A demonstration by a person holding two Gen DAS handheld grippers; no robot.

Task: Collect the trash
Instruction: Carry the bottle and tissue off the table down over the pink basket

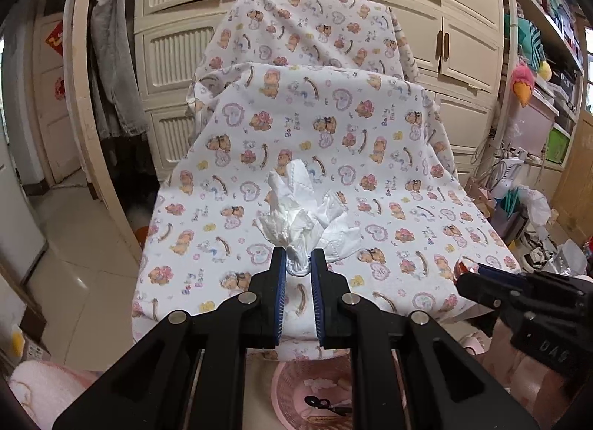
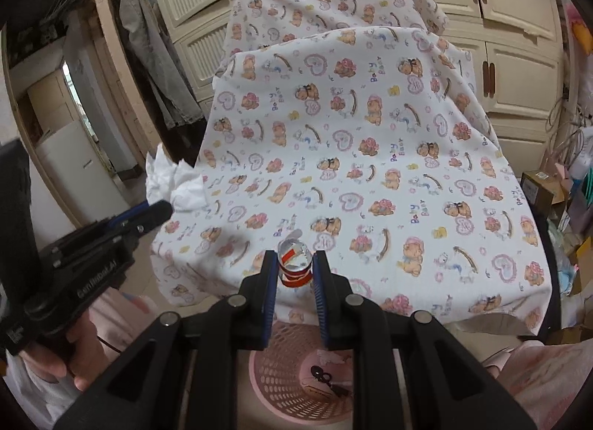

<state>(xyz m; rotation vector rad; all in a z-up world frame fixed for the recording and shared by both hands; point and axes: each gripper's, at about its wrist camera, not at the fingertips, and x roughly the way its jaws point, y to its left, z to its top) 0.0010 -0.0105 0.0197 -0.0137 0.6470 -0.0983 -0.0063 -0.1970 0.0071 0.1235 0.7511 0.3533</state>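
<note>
The left claw (image 1: 298, 263) is clenched on a crumpled white tissue (image 1: 304, 211), pinched at its lower end between the blue pads (image 1: 281, 282); the rest of the tissue fans upward and outward, above the near part of the bear-print cloth (image 1: 333, 133). The right claw (image 2: 294, 263) is clamped on a small crumpled red-and-silver wrapper (image 2: 294, 257), held just over the near edge of the same cloth; from the left wrist view this claw is seen at the right, near the cloth's front corner. Below both claws, past the hanging front edge of the cloth, a pink perforated basket (image 2: 276, 367) is seen on the floor, its mouth open upward, with a small dark object (image 2: 328, 380) lying inside; what it is cannot be told. The covered bench is bare ahead of the claws; open tiled floor (image 1: 70, 252) lies to the left, while clutter crowds the right edge; cream cabinets (image 1: 400, 4) stand behind.
</note>
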